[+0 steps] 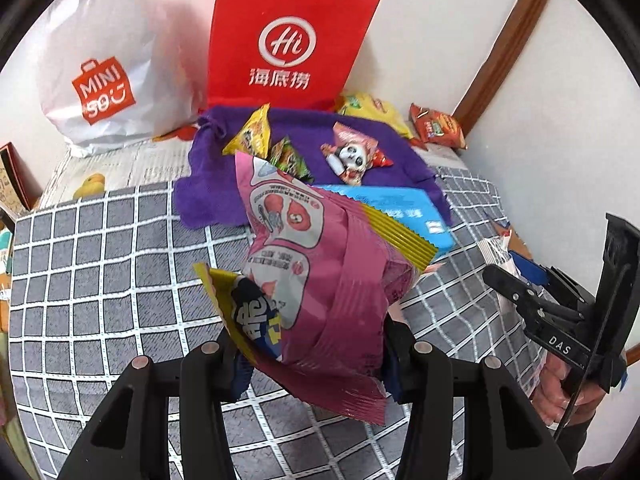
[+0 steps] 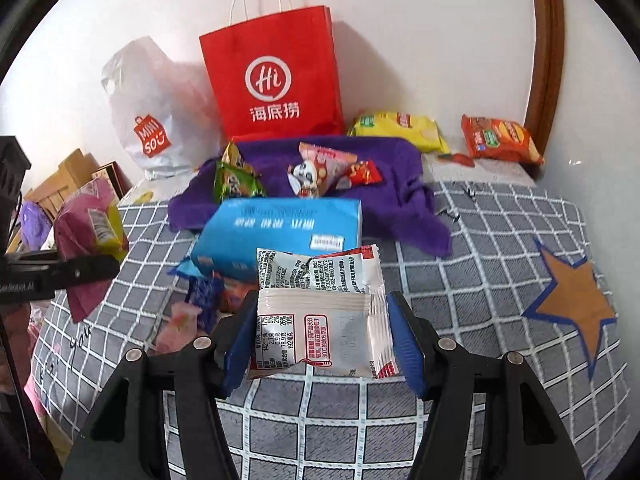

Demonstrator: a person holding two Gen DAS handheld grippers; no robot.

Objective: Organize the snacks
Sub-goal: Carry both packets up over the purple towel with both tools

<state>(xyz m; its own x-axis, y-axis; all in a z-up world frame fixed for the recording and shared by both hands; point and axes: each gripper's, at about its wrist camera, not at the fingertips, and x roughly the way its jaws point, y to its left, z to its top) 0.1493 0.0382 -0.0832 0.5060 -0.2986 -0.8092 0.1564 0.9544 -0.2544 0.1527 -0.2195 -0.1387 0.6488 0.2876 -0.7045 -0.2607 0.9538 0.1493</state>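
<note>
1. Nearest, the left gripper point(image 1: 312, 360) is clamped on a pink snack packet point(image 1: 320, 280), lifted off the checked bed cover point(image 1: 100, 280); the right gripper point(image 2: 320, 340) pinches a white snack packet point(image 2: 320, 320).
2. Beyond lies a blue pack point(image 2: 280, 228).
3. Farther, small snacks sit on a purple cloth point(image 2: 400, 184) before a red paper bag point(image 2: 276, 76) at the cover's far edge.

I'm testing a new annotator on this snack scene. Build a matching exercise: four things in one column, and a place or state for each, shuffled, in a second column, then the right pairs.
Things:
1. pink snack packet
2. white snack packet
3. panda packet
4. red paper bag

Places or states:
A. lying on the purple cloth
B. clamped in the left gripper
C. standing against the wall, behind the cloth
D. clamped in the right gripper

Pairs: 1-B, 2-D, 3-A, 4-C
</note>
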